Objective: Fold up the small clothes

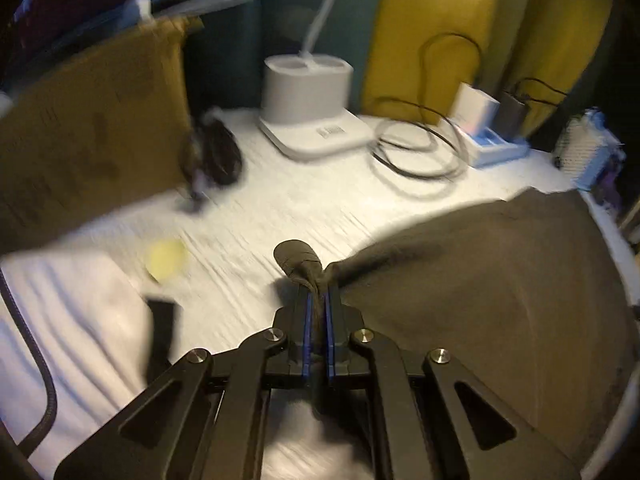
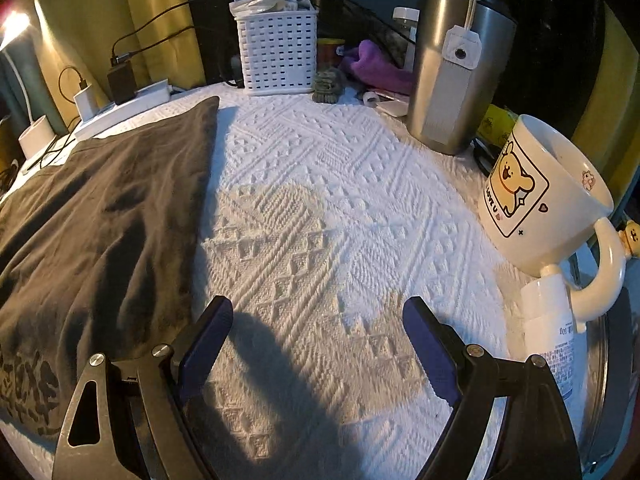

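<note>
Left tongs (image 1: 318, 300) clamped on a bunched corner of the dark garment (image 2: 104, 216), limp, light cloth best pinched at corners, spread toward the worktop's (image 2: 320, 184) left edge, while my right tongs (image 2: 316, 340) stand apart, empty, just beside its hem

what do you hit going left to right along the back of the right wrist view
white charger plug → black adapter → white slotted basket → purple cloth → steel tumbler → bear mug
</note>
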{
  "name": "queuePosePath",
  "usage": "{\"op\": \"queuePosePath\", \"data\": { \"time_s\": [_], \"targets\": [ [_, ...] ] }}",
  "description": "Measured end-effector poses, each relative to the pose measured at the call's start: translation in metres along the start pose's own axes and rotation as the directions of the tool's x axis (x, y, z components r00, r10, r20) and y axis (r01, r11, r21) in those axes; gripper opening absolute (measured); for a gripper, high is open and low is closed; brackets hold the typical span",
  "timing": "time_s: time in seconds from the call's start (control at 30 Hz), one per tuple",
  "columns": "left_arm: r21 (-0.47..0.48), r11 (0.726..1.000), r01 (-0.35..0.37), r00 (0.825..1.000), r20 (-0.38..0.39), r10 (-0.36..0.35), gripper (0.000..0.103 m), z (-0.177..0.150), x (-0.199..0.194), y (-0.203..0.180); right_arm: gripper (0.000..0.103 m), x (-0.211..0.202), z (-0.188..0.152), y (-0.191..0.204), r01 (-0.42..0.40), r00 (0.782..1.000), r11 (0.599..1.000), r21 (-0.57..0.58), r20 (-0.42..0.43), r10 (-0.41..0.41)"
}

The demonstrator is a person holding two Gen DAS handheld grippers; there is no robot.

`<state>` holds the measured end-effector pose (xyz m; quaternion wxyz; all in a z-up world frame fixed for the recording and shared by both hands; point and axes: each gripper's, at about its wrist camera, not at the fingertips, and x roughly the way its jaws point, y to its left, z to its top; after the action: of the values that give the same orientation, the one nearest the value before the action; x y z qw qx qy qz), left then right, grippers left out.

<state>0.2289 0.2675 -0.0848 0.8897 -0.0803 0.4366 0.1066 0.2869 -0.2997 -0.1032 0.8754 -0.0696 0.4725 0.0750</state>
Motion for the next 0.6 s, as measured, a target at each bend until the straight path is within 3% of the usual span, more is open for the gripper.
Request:
{"op": "queuePosePath", "data": {
  "time_s": [0.1, 0.27, 0.33, 0.37, 0.53, 0.6],
  "targets": [
    [0.016, 0.997, -0.072, 0.996, 0.052, 0.071, 0.004, 0.015, -0.001, 0.012, 0.088, 0.000, 0.000, 0.000, 0.002, 1.000, 1.000, 0.001, 0.000, -0.002],
    [0.010, 0.999, -0.038, 0.999, 0.001, 0.038, 0.008, 0.023, 0.004, 0.017, 0.088, 0.001, 0.000, -0.001, 0.004, 1.000, 1.000, 0.006, -0.002, -0.004],
    [0.003, 1.000, -0.031, 1.000, 0.007, 0.031, 0.032, 0.020, -0.005, 0.017, 0.088, -0.002, -0.003, -0.002, 0.007, 1.000, 1.000, 0.020, -0.005, -0.007],
    [-0.010, 1.000, -0.027, 0.999, 0.021, 0.027, 0.056, 0.016, -0.014, 0.019, 0.088, -0.004, -0.005, -0.003, 0.003, 1.000, 1.000, 0.029, -0.004, -0.003],
    [-0.014, 1.000, -0.012, 0.999, 0.051, 0.012, 0.059, -0.012, -0.059, 0.006, 0.087, -0.021, -0.016, -0.008, -0.054, 0.998, 0.996, 0.068, 0.033, 0.052],
    [0.011, 1.000, 0.022, 0.999, 0.044, -0.023, 0.059, -0.028, -0.074, -0.008, 0.077, -0.029, -0.019, -0.008, -0.080, 0.996, 0.995, 0.065, 0.047, 0.077]
  ]
}}
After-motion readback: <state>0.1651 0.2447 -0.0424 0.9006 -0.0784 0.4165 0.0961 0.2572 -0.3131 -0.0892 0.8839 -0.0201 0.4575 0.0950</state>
